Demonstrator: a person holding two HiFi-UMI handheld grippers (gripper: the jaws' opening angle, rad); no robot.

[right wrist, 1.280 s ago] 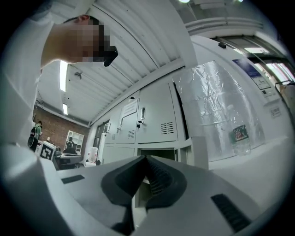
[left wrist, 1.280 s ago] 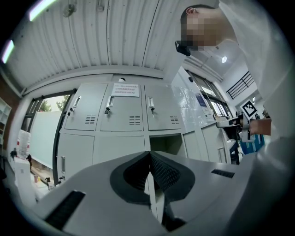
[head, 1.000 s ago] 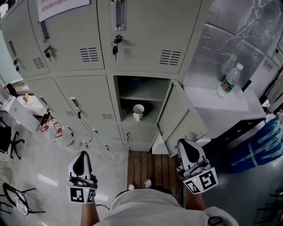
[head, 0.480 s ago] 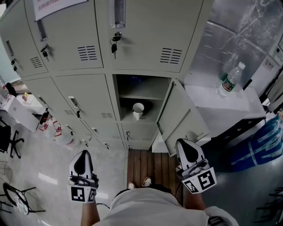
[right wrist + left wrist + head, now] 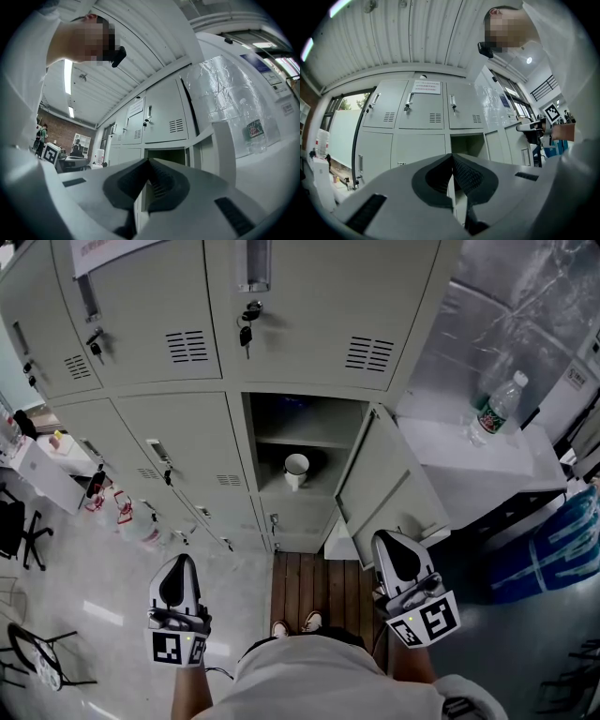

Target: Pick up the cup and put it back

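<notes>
Hovering low at the left, the left gripper (image 5: 179,568) keeps its fingers clenched on nothing. The cup (image 5: 296,468) stands upright inside the open locker (image 5: 311,432), well apart from both grippers. The right gripper (image 5: 394,546), fingers clenched and empty, hangs below the locker door (image 5: 380,488).

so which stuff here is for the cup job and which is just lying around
For the job: cup, open locker, left gripper, right gripper.
Lying about: water bottle, white cabinet, keys.
</notes>
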